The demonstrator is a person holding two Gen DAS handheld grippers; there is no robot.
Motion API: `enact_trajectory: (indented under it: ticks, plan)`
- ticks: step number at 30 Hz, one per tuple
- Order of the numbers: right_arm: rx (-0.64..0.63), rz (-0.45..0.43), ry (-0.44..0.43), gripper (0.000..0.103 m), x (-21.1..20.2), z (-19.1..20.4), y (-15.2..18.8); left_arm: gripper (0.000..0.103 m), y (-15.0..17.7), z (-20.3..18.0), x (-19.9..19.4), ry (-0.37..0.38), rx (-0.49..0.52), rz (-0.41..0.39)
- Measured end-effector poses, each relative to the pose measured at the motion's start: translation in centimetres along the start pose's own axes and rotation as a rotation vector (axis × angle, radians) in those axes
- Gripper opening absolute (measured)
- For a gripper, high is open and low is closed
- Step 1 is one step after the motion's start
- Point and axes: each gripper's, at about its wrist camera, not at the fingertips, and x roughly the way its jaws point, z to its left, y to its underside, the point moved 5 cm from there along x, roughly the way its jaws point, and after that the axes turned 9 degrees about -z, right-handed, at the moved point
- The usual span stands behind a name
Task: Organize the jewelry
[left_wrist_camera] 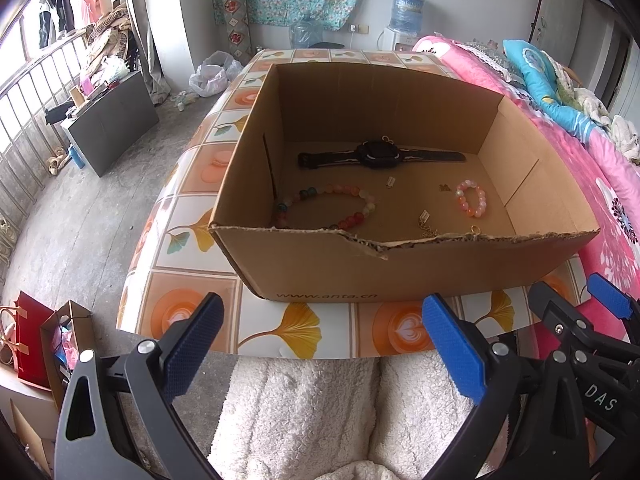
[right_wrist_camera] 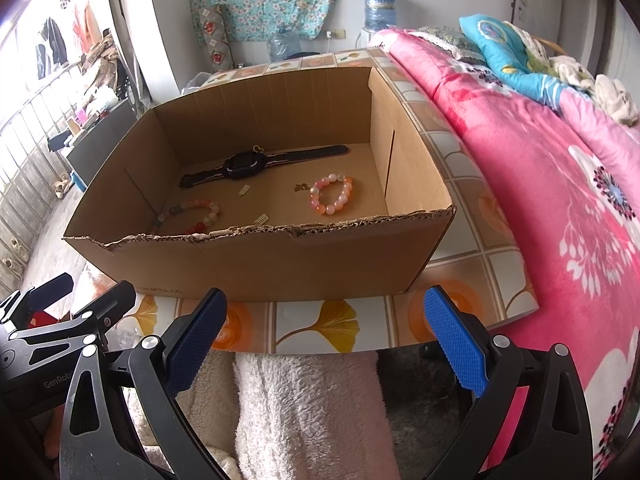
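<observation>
Jewelry [left_wrist_camera: 326, 208] in cardboard box [left_wrist_camera: 400, 264], torn near rim

Your left wrist view: low before tabletop [left_wrist_camera: 256, 332] edge, facing cardboard box [left_wrist_camera: 320, 268], near. Your right wrist view: same height, facing forward. Both share box [right_wrist_camera: 248, 264], bed [right_wrist_camera: 540, 184] at right of frame.

1. The box [left_wrist_camera: 320, 276] is matt brown corrugated cardboard, with a rough torn front rim.
2. The bench [left_wrist_camera: 304, 328] has a glossy printed covering.
3. The beaded bracelets [right_wrist_camera: 331, 195] look like smooth, shiny glass or plastic.
4. The watch [left_wrist_camera: 378, 155] is matt black plastic.
5. The hand-held gripper pads [right_wrist_camera: 456, 342] are blue textured rubber on black plastic arms.
6. The blanket [right_wrist_camera: 580, 200] on the bed is soft pink fleece.
</observation>
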Motion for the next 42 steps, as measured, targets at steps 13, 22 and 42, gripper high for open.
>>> enact_trajectory:
  ticks: [13, 22, 42]
  plan:
    - [0.006, 0.004, -0.002, 0.095, 0.21, 0.02, 0.08, 0.097, 0.2, -0.17, 0.31, 0.0, 0.0, 0.007]
    - [0.01, 0.005, -0.006, 0.095, 0.32, 0.09, 0.13, 0.098, 0.43, -0.44, 0.51, -0.002, 0.004, 0.01]
    - [0.009, 0.007, -0.008, 0.095, 0.48, 0.02, 0.02, 0.098, 0.46, -0.54, 0.55, 0.003, 0.001, 0.013]
